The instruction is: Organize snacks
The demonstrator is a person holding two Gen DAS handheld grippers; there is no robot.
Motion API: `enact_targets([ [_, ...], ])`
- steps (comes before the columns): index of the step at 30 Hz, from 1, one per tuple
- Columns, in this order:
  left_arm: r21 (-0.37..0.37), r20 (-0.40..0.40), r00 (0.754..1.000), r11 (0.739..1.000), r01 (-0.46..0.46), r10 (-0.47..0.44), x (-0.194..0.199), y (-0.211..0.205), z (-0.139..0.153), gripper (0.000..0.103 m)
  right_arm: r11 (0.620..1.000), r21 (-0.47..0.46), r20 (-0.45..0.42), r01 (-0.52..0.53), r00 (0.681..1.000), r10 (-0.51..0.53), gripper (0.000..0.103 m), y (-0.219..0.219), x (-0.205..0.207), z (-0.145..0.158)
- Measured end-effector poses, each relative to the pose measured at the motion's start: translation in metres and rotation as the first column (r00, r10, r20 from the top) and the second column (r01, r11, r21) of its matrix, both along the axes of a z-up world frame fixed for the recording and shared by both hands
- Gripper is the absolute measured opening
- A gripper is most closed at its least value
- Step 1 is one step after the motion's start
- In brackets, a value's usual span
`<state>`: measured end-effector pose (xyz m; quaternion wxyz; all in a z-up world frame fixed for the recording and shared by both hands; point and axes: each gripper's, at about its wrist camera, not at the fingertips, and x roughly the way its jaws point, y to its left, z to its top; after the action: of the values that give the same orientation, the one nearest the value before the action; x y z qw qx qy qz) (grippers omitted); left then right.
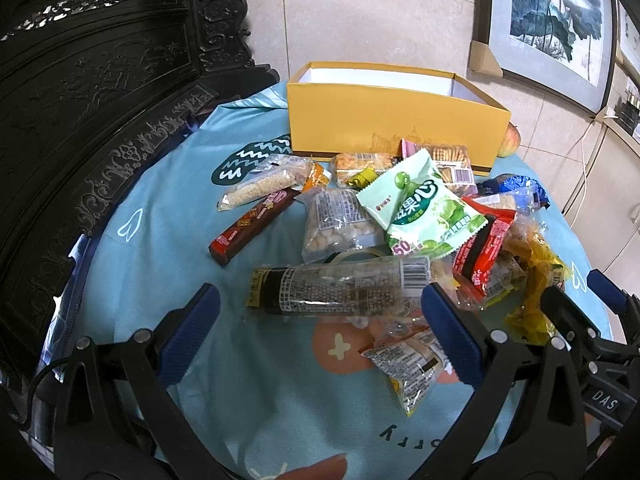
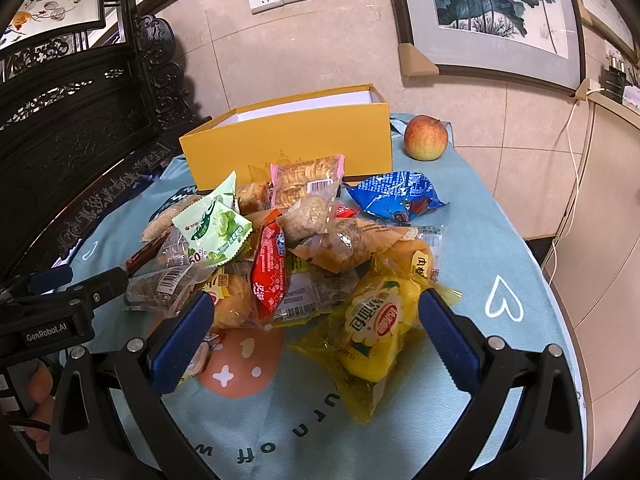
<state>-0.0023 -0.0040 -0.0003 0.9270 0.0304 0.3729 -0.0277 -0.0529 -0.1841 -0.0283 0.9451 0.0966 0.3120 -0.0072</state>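
A heap of wrapped snacks lies on a light blue tablecloth in front of an open yellow box, which also shows in the right wrist view. My left gripper is open, its fingers either side of a long clear pack of dark sesame sticks, not closed on it. My right gripper is open over a yellow bag and a red packet. A green-and-white candy bag tops the heap. The box looks empty where its inside shows.
An apple stands right of the box. A blue packet lies near it. A dark carved wooden screen stands at the left. Framed paintings lean on the tiled wall. The table's round edge falls away at the right.
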Motion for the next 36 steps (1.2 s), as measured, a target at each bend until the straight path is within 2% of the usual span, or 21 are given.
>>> enact_targets([
  [11, -0.020, -0.027, 0.999, 0.999, 0.037, -0.037, 0.014, 0.015, -0.010, 0.101, 0.999, -0.045, -0.040, 0.009, 0.999, -0.011, 0.102, -0.011, 0.001, -0.011],
  [15, -0.013, -0.008, 0.996, 0.996, 0.089, -0.089, 0.013, 0.015, -0.014, 0.101, 0.999, -0.031, -0.064, 0.007, 0.998, -0.009, 0.102, -0.021, 0.001, -0.017],
  [21, -0.051, -0.042, 0.991, 0.990, 0.128, -0.131, 0.020, 0.006, -0.021, 0.101, 1.000, -0.011, -0.084, 0.007, 0.996, -0.007, 0.102, -0.030, 0.005, -0.023],
  [28, 0.075, -0.068, 0.971, 0.969, 0.236, -0.231, 0.017, -0.023, -0.026, 0.101, 1.000, -0.008, -0.074, -0.012, 0.997, 0.011, 0.102, -0.034, 0.005, -0.022],
  [32, 0.077, -0.073, 0.973, 0.972, 0.222, -0.217, 0.017, -0.013, -0.028, 0.101, 1.000, -0.010, -0.074, -0.019, 0.997, 0.018, 0.102, -0.038, 0.005, -0.023],
  [36, 0.071, -0.077, 0.979, 0.978, 0.196, -0.191, 0.019, -0.003, -0.034, 0.101, 1.000, 0.010, -0.128, -0.022, 0.992, 0.023, 0.102, -0.036, 0.014, -0.030],
])
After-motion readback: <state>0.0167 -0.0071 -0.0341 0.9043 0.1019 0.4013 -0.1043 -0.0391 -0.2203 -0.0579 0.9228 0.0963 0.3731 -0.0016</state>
